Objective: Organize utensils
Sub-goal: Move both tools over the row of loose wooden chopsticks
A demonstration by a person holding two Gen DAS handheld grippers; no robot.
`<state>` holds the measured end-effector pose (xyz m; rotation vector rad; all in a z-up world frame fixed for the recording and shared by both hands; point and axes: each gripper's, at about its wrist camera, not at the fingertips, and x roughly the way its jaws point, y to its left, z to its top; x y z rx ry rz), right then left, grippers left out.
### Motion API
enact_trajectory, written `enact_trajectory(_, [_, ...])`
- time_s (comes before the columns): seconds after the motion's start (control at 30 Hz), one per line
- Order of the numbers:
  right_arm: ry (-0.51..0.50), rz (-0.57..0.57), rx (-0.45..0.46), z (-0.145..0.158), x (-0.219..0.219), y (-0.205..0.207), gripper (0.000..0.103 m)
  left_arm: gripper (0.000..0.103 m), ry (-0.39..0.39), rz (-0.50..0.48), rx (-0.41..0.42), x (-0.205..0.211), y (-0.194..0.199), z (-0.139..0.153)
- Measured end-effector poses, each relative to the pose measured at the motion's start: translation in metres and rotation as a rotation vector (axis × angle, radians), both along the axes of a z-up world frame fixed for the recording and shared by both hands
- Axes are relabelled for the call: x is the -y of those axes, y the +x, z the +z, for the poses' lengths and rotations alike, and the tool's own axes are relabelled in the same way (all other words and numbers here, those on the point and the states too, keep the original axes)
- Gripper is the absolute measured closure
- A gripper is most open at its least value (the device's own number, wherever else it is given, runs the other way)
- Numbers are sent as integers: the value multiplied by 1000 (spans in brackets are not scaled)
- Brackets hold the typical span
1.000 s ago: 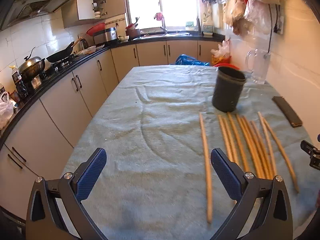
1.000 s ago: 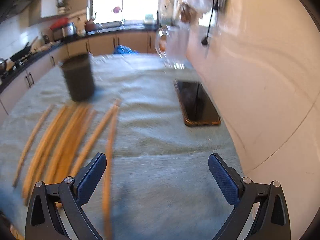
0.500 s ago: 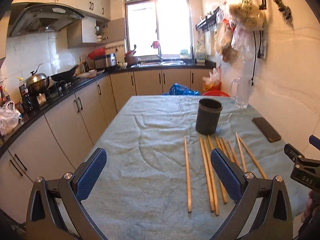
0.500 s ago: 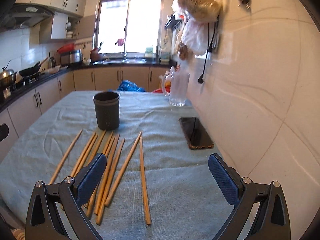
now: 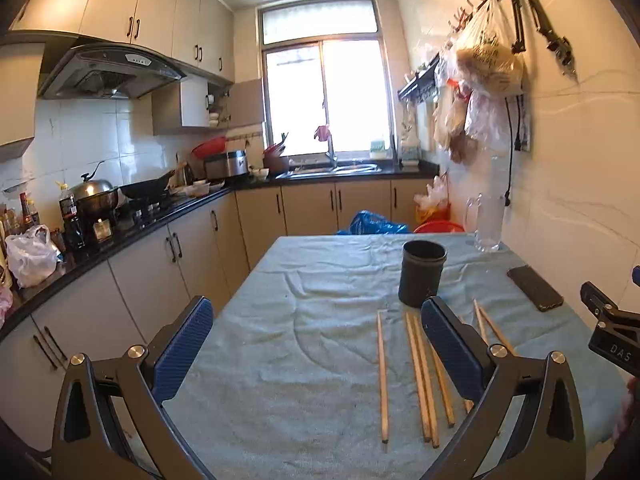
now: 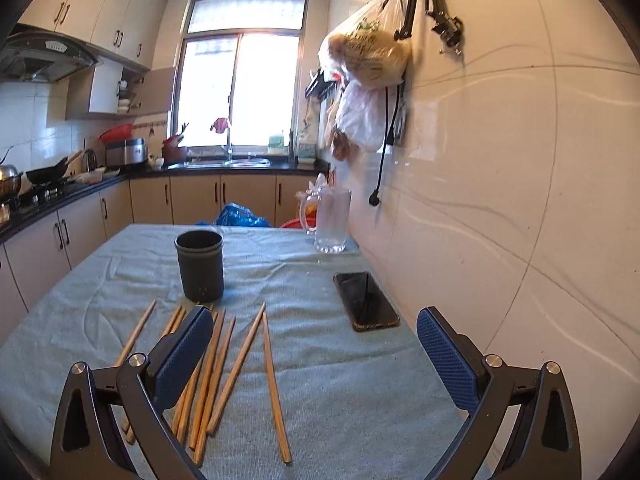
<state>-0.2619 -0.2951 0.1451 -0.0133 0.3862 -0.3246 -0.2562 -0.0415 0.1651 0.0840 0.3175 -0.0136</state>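
Several wooden chopsticks (image 5: 418, 372) (image 6: 240, 354) lie side by side on the grey-green tablecloth, pointing toward a dark cylindrical holder (image 5: 423, 273) (image 6: 199, 265) that stands upright just beyond them. My left gripper (image 5: 316, 346) hangs open above the near part of the table, left of the chopsticks. My right gripper (image 6: 314, 348) is open too, above the chopsticks' right side, and its black frame (image 5: 612, 336) shows at the right edge of the left wrist view. Neither holds anything.
A black phone (image 6: 366, 300) (image 5: 535, 287) lies on the cloth by the right wall. A clear glass jug (image 6: 330, 220) stands at the table's far right corner. Kitchen cabinets and a cluttered counter (image 5: 132, 216) run along the left. Bags (image 6: 368, 60) hang on the wall.
Both grippers have pulled back and tilted up from close over the table, so the chopsticks and holder now sit lower and farther away. Nothing on the table has moved.
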Motion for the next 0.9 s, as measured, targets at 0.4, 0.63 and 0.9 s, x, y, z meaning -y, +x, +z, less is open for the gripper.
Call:
enact_trajectory(0.4, [0,-1,69,13,-6,-11,0,0,-22,39,13,-14,-2,7])
enact_trajectory(0.63, [-62,-49,216,27,-2,-25,0,0,4,67,33,-21,7,16])
enact_trajectory(0.9, [-70,16,164,34,10,1,0,0,-1,12,6,-20,33,22])
